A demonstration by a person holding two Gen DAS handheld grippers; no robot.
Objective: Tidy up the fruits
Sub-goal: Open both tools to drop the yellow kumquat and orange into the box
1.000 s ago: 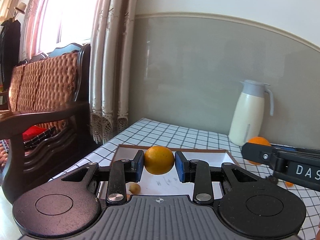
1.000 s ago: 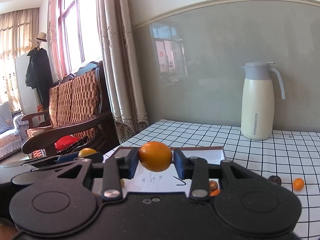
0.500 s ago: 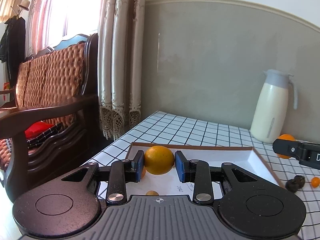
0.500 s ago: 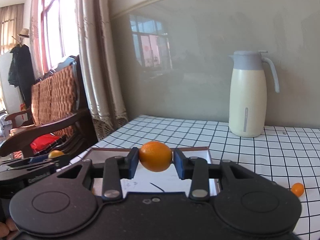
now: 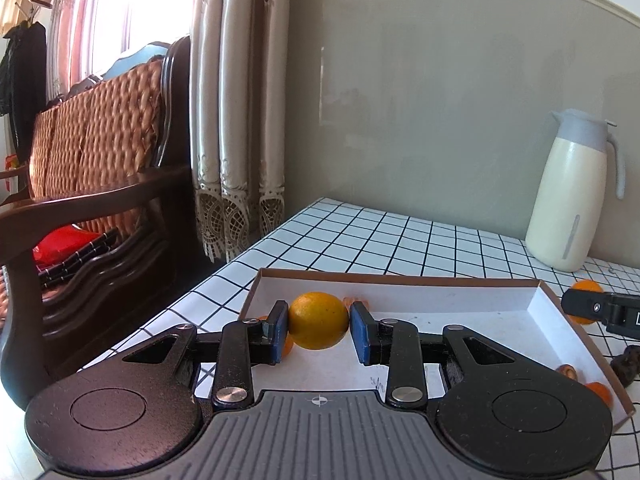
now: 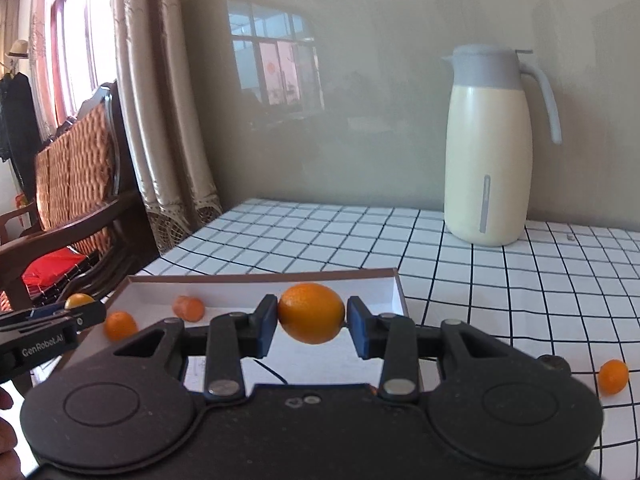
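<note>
Two hand-held grippers hover over a shallow cardboard box (image 5: 400, 280) on a checked surface (image 6: 500, 280), each carrying one orange. The left hand-held gripper (image 5: 319, 328) is clamped on a yellow-orange fruit (image 5: 318, 320) above the box's left end; the right hand-held gripper (image 6: 308, 322) has a deeper orange fruit (image 6: 311, 313) between its blue pads (image 6: 357, 326), its jaws just opening, above the box's right end. Inside the box, the right wrist view shows two small orange fruits (image 6: 120, 325) (image 6: 189, 307) at the left end; the left wrist view shows two more small pieces (image 5: 599, 392) (image 5: 567, 370) by the box's right wall. One small orange fruit (image 6: 613, 376) lies on the surface right of the box, and one cream jug with a grey lid (image 6: 486, 144) stands behind it. "GenRobot.AI" is printed on the left gripper's arm (image 6: 40, 346); handwriting on the box floor is unreadable.
</note>
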